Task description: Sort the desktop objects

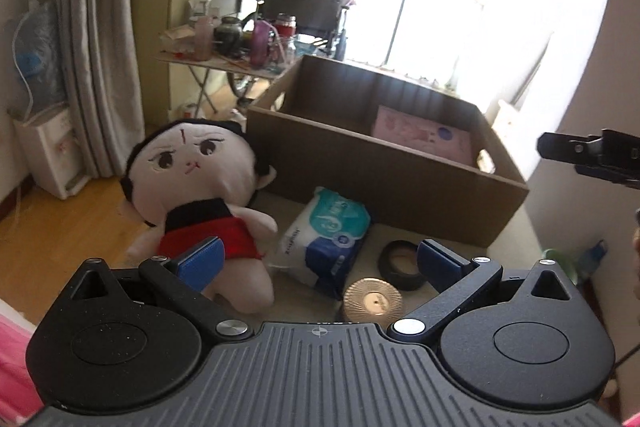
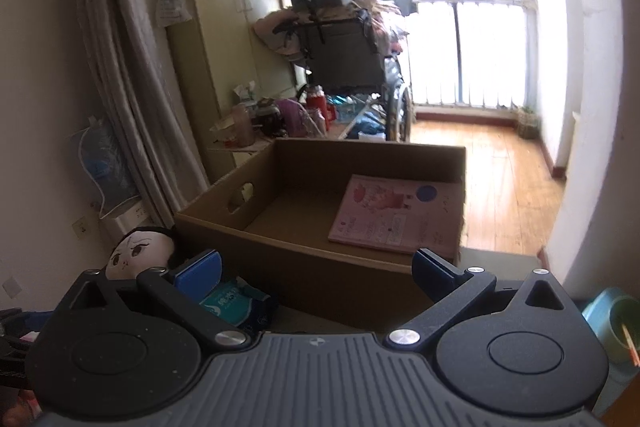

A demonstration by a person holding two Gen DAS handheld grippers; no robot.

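My left gripper [image 1: 318, 259] is open, hanging low over the desk with nothing between its blue pads. Just ahead of it lie a blue-and-white tissue pack [image 1: 326, 237], a black tape roll [image 1: 402, 265] and a round gold ribbed lid [image 1: 374, 303]. A plush doll [image 1: 200, 183] in a red skirt stands at its left. Behind these sits a brown cardboard box [image 1: 384, 171] holding a pink booklet [image 1: 422, 137]. My right gripper [image 2: 318, 265] is open and empty, in front of the box [image 2: 320, 267]. The booklet [image 2: 394, 213] lies flat inside; the doll [image 2: 138, 255] and tissue pack [image 2: 234, 301] show at lower left.
The other gripper's black tip [image 1: 588, 155] enters at the right edge of the left wrist view. A cluttered folding table [image 1: 224, 57] and a wheelchair [image 2: 348, 55] stand beyond the box. Curtain [image 2: 120, 67] on the left. A green cup [image 2: 618, 331] sits at the right.
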